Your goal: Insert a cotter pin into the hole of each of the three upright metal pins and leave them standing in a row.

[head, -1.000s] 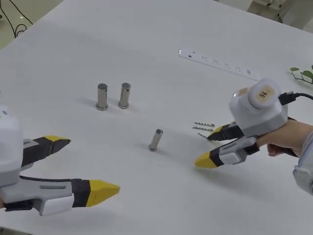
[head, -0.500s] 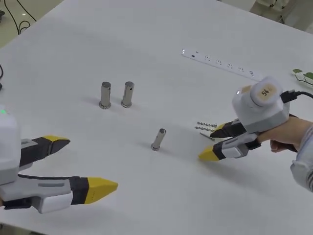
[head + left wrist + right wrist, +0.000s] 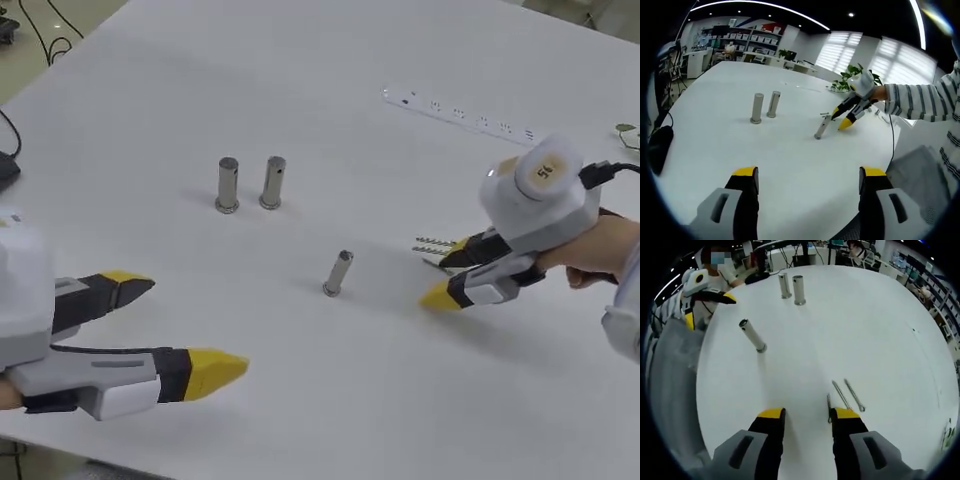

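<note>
Two metal pins (image 3: 228, 185) (image 3: 272, 183) stand upright side by side at the far left of the white table (image 3: 330, 80). A third metal pin (image 3: 338, 273) stands alone, nearer and to the right. Several thin cotter pins (image 3: 432, 245) lie flat on the table; in the right gripper view the cotter pins (image 3: 847, 395) sit just ahead of my right gripper (image 3: 807, 415). One lies by the inner edge of its right finger. My right gripper (image 3: 447, 272) is open and low over the table beside them. My left gripper (image 3: 190, 325) hangs open at the near left, holding nothing.
A white power strip (image 3: 460, 115) lies across the far right of the table. A green plant leaf (image 3: 630, 128) shows at the right edge. Black cables (image 3: 40, 30) trail on the floor beyond the left corner. A striped sleeve (image 3: 920, 102) follows the right gripper (image 3: 847, 112).
The head camera has shifted, so the whole scene sits a little to the right. My right gripper has edged closer to the cotter pins. The left gripper has hardly moved.
</note>
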